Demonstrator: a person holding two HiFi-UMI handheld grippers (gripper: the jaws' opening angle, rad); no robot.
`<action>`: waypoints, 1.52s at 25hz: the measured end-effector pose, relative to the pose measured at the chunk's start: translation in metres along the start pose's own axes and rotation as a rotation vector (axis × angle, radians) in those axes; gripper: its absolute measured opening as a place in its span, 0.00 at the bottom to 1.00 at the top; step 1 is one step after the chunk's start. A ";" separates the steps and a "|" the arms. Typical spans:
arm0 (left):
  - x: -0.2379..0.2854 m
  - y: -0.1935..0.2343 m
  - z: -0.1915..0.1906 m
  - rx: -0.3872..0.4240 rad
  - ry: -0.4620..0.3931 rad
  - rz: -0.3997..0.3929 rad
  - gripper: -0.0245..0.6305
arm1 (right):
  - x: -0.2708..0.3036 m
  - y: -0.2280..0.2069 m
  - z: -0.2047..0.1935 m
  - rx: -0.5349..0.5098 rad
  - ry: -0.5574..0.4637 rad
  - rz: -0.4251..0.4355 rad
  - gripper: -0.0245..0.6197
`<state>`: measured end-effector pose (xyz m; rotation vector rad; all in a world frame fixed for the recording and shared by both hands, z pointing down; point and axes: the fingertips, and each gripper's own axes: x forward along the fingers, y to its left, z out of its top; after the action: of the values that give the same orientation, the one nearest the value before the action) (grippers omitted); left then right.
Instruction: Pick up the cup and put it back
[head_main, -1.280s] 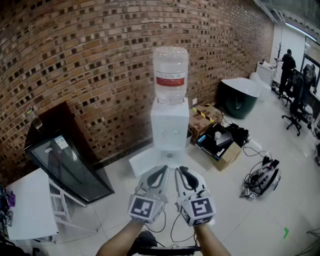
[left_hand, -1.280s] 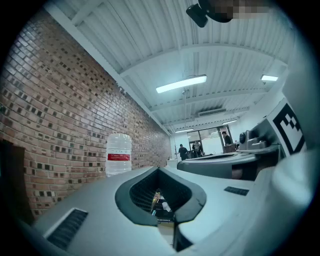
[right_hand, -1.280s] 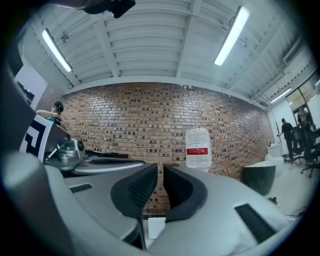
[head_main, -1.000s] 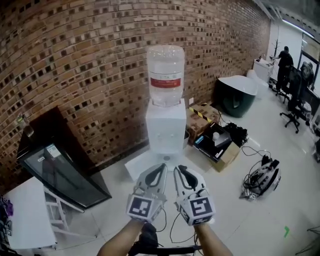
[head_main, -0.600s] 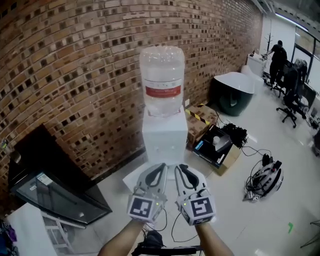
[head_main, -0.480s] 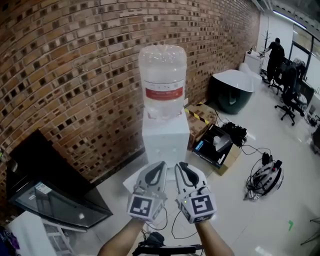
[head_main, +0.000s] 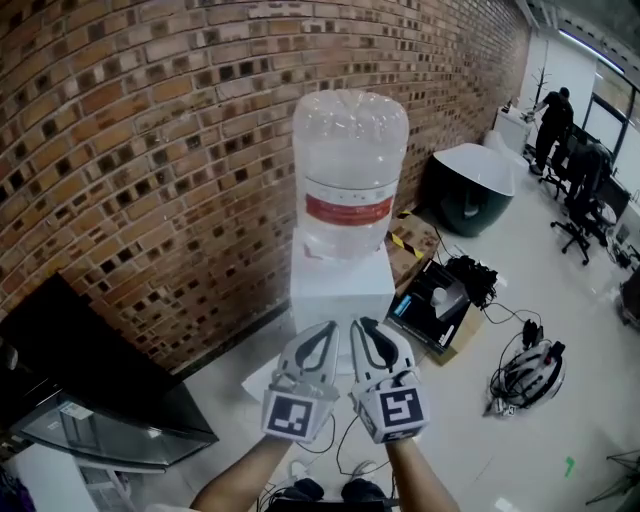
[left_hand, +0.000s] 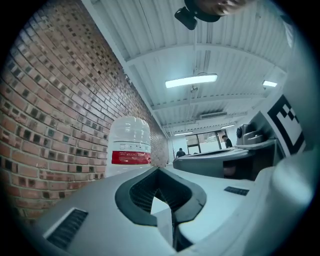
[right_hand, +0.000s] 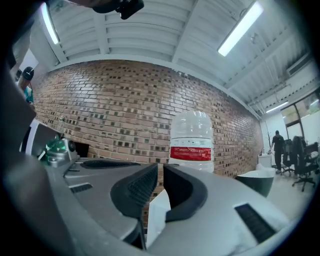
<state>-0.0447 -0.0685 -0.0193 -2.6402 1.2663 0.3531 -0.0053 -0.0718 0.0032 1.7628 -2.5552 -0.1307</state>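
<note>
Brick wall (head_main: 150, 150) behind water dispenser (head_main: 340, 292) w/ bottle (head_main: 350, 170), directly ahead of L gripper (head_main: 325, 328) & R gripper (head_main: 365, 325) (both jaws closed, empty); open box (head_main: 440, 300), helmet (head_main: 525, 372) at right.

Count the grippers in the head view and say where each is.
2. The left gripper is at bottom centre; the right gripper is just right of it. Both face the dispenser. None seems hidden.

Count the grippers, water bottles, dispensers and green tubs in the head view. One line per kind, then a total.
Grippers: 2 (left gripper, right gripper)
Water bottle: 1
White dispenser: 1
Dark green tub: 1
Total: 5
</note>
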 end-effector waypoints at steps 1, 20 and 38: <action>0.006 0.003 -0.002 0.005 0.001 0.006 0.04 | 0.007 -0.004 -0.001 0.001 0.001 0.005 0.10; 0.025 -0.005 -0.211 0.001 -0.020 0.114 0.04 | 0.055 -0.048 -0.213 -0.017 -0.003 0.048 0.10; -0.055 0.005 -0.533 0.005 0.044 0.191 0.12 | 0.081 -0.036 -0.543 0.003 -0.016 0.032 0.10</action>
<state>-0.0120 -0.1765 0.5050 -2.5424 1.5359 0.3205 0.0404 -0.1875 0.5388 1.7274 -2.5946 -0.1409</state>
